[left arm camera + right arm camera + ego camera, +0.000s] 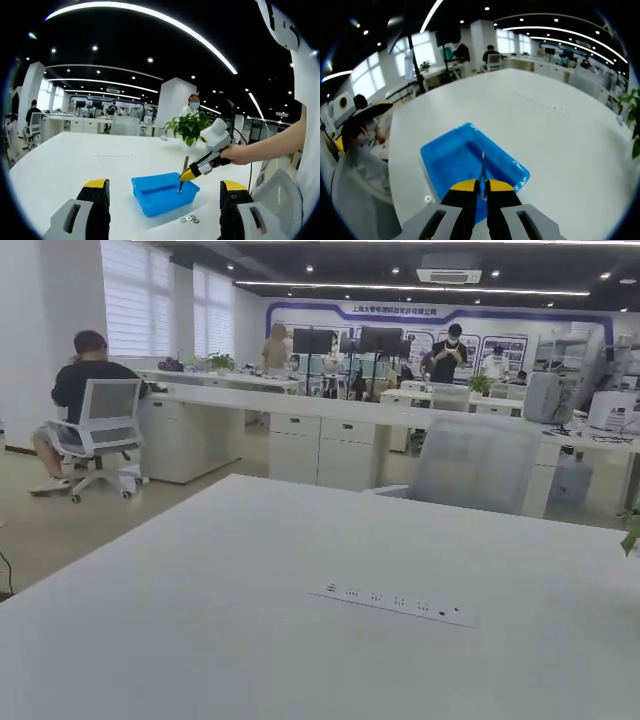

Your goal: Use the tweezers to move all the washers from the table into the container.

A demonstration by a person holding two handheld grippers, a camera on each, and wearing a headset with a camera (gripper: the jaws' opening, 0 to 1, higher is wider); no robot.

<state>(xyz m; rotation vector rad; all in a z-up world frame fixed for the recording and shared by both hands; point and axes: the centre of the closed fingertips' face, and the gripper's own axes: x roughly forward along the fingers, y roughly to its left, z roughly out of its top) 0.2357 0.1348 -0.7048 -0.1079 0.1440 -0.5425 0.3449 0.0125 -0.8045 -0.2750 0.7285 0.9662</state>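
Observation:
A blue container [160, 196] sits on the white table [75, 160] just ahead of my left gripper [164, 185], whose yellow-tipped jaws stand wide apart and open. A few small washers [190, 219] lie on the table by the container's near right corner. My right gripper [192, 172], held in a hand, reaches in from the right and is shut on the tweezers [183, 172], whose tip points down inside the container. In the right gripper view, my right gripper [482, 186] pinches the tweezers [482, 167] over the container [455, 160]. One washer [428, 199] lies left of it.
A potted plant [190, 127] stands on the table behind the container, with a masked person [194, 105] beyond. In the head view the white table [200, 620] has a flush socket panel [395, 603], a grey chair [475, 465] at its far edge and desks beyond.

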